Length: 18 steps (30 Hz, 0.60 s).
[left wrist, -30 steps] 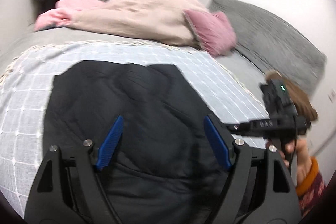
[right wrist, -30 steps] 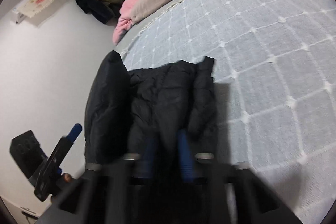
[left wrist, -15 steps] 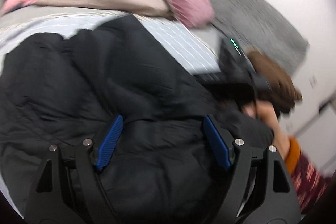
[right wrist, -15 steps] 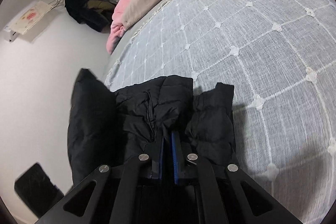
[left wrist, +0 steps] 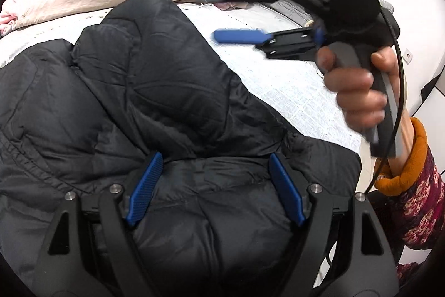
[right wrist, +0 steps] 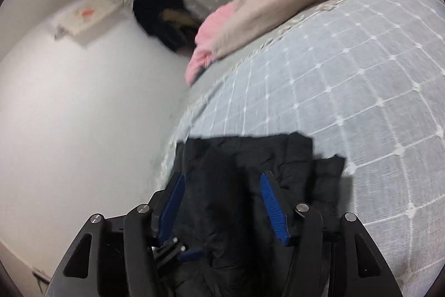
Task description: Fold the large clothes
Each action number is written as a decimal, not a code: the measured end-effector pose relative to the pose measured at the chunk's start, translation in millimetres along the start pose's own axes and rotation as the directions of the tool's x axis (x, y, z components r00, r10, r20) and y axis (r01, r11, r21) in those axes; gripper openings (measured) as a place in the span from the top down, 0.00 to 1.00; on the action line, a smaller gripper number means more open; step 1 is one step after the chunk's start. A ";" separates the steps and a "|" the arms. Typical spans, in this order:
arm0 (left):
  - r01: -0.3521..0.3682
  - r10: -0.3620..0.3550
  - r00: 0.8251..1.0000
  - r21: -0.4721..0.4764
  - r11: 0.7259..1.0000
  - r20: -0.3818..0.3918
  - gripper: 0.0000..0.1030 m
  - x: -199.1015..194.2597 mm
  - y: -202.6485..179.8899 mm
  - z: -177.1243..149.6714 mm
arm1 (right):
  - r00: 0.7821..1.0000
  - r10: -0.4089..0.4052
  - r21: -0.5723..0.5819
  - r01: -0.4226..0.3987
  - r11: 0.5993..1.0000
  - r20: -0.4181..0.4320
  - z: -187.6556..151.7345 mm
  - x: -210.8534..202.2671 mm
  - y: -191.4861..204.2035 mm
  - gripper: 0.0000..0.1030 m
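The near part of the black puffer jacket (left wrist: 172,113) is cut off behind the left gripper (left wrist: 214,188), whose jaws stand wide with the padded cloth below them — nothing gripped. The jacket lies on the gridded bedspread (left wrist: 292,80), its long axis running ahead and leftward from that gripper. The right gripper (right wrist: 222,202) is blurred — jaws opening, folded jacket edge lying loose between them.
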<state>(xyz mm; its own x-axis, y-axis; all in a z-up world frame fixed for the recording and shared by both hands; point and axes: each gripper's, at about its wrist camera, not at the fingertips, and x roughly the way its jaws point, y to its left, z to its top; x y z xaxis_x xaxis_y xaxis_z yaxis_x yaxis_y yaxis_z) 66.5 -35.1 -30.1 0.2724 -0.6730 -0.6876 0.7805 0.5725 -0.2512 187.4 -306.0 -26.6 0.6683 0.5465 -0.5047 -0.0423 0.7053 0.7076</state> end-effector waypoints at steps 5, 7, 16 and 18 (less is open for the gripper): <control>-0.019 0.019 1.000 0.007 1.000 0.000 0.24 -9.7 1.6 1.1 | 0.993 -0.114 -0.130 0.111 0.985 -0.018 -16.0 37.6 26.0 0.85; 0.019 -0.016 0.998 -0.042 0.999 0.053 0.24 -29.0 10.8 5.9 | 0.994 -0.097 -0.153 0.102 0.983 0.041 -19.0 22.6 37.0 0.89; -0.050 0.075 0.988 -0.183 0.982 0.133 0.24 -45.4 40.6 9.2 | 0.962 -0.197 -0.134 0.224 0.965 0.189 -42.4 -32.2 49.3 0.90; -0.067 0.088 0.988 -0.170 0.983 0.124 0.24 -38.9 36.3 8.5 | 0.955 -0.243 -0.102 0.262 0.960 0.170 -39.7 -32.4 40.3 0.90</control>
<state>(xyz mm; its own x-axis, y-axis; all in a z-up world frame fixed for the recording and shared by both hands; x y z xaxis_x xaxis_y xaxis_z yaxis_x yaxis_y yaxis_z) 89.0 7.9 -6.6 0.4079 -0.6725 -0.6176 0.6532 0.6875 -0.3172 134.6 -277.4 -1.4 0.7747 0.2741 -0.5698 0.0589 0.8660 0.4966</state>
